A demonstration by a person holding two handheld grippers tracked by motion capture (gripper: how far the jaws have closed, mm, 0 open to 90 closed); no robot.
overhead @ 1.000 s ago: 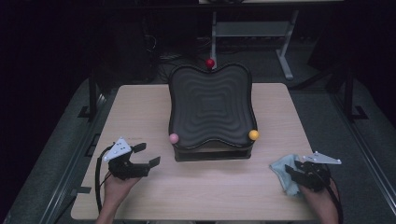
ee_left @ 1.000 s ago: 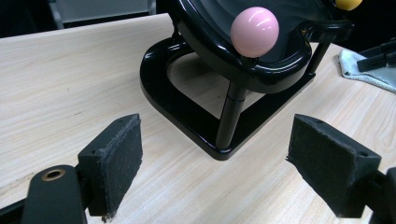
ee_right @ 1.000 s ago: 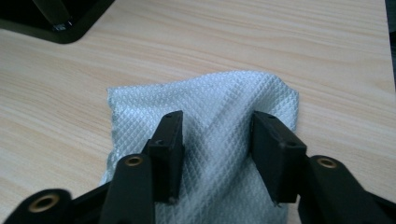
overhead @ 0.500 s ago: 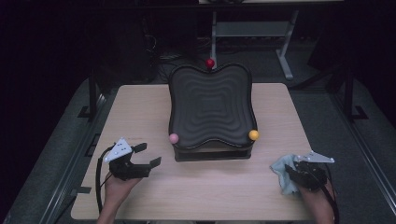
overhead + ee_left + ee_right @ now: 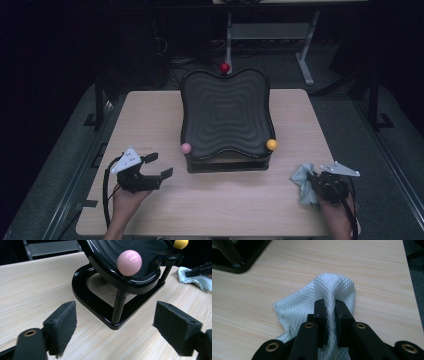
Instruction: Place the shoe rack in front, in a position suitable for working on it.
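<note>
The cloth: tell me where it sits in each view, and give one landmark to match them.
High view: the cloth lies at lower right, in the right tongs.
Left gripper view: upper right edge.
Right gripper view: centre, pinched.
Shared landmark: the black tray stand.

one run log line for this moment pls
right gripper: jaws just closed, pinching light blue cloth on table | left gripper: open, holding nothing, facing black tray stand
</note>
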